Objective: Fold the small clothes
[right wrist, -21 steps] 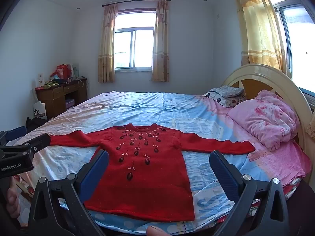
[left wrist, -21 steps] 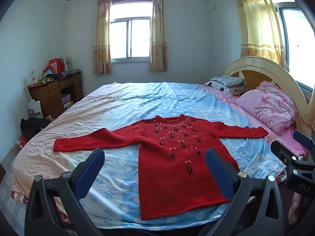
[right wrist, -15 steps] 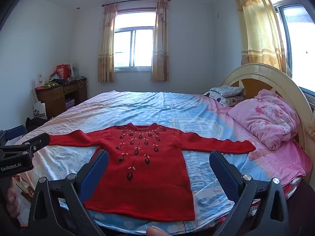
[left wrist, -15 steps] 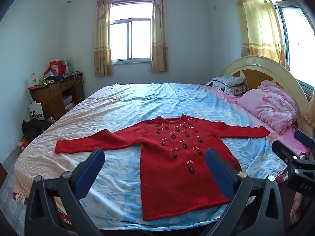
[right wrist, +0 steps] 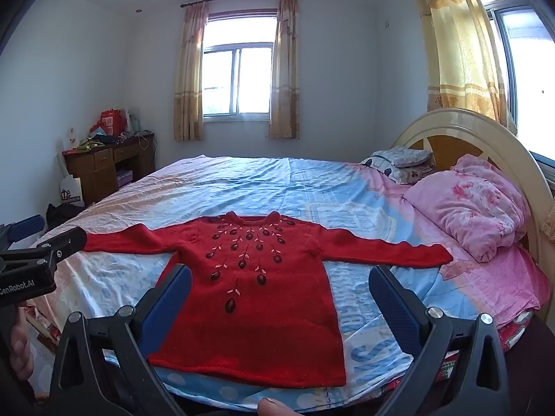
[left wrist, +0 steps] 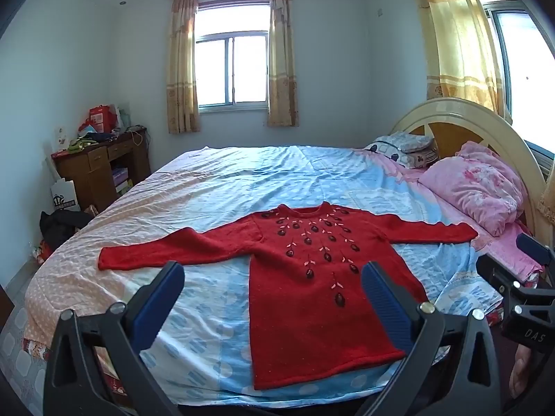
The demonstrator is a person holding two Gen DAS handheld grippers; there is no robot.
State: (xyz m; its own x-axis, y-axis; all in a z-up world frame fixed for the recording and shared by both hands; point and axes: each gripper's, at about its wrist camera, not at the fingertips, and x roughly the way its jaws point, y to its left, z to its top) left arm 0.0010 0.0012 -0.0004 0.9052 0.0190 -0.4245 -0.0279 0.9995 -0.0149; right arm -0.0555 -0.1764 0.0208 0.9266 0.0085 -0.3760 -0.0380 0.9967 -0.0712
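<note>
A red knitted sweater (left wrist: 312, 277) (right wrist: 256, 294) with dark embroidered flowers lies flat on the bed, face up, both sleeves spread out sideways, hem toward me. My left gripper (left wrist: 274, 294) hovers short of the bed's near edge, open, nothing between its blue pads (left wrist: 159, 294). My right gripper (right wrist: 277, 298) is also open and empty, held in front of the sweater's hem. Each gripper shows at the edge of the other's view: the right one (left wrist: 520, 284), the left one (right wrist: 38, 246).
The bed (left wrist: 242, 180) has a blue, pink and white sheet. A pink quilt (left wrist: 478, 187) and pillows (left wrist: 402, 149) sit by the curved headboard (left wrist: 461, 118) on the right. A wooden desk (left wrist: 100, 170) with clutter stands at the left wall; bags lie on the floor beside it.
The left gripper's view has tilted slightly, so the sweater sits a little lower in its frame. The right gripper's view is nearly unchanged. Both stay open.
</note>
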